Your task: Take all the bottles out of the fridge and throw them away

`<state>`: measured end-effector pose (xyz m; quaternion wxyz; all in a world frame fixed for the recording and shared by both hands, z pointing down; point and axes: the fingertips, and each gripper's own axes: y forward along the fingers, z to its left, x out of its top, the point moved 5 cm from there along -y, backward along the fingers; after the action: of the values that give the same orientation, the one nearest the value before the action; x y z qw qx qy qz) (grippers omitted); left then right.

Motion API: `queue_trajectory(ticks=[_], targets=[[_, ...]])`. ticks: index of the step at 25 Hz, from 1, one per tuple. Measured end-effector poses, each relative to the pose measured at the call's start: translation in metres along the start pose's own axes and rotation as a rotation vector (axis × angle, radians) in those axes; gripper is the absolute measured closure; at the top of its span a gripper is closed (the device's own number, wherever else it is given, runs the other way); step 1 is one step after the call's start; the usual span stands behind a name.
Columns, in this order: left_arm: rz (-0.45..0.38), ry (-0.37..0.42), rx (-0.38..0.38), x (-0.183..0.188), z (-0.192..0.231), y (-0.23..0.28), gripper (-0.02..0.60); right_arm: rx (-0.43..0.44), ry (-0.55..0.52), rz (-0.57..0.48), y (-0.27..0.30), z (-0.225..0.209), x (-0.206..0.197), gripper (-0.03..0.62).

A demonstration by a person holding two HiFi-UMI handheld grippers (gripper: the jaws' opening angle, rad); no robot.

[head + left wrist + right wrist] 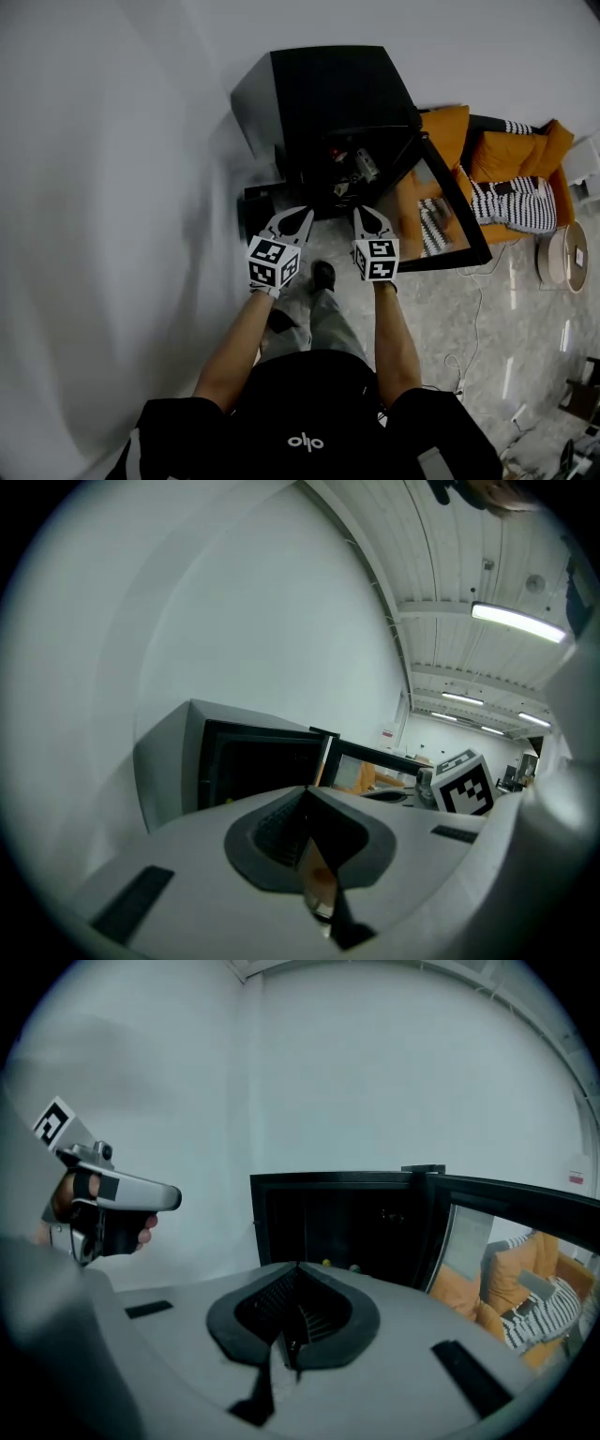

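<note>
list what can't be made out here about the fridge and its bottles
Bottle count: head view, the fridge interior is dark and small.
Lower shelf: right gripper view, the right tongs body covers it; only two small blobs peek over.
Inside: left gripper view, all black above the left tongs.

Small black fridge (328, 98), its glass door (452, 214) wide open, bottles (363, 167) dimly visible inside.

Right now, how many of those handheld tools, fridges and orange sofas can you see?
Tools: 2, the left tool and the right tool
Fridge: 1
Orange sofa: 1
Total: 4
</note>
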<state>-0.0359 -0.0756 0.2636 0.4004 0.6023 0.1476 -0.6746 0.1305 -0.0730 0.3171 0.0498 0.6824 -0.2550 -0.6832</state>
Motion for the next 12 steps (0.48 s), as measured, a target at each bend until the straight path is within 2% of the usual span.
queue_trajectory(ticks=[6, 12], targets=[[0.041, -0.014, 0.007, 0.002, 0.009, 0.058, 0.581, 0.023, 0.009, 0.023, 0.043, -0.043, -0.004, 0.585], [0.101, -0.027, 0.015, -0.014, 0.022, 0.12, 0.581, 0.054, 0.029, 0.073, 0.096, -0.086, -0.025, 0.58]])
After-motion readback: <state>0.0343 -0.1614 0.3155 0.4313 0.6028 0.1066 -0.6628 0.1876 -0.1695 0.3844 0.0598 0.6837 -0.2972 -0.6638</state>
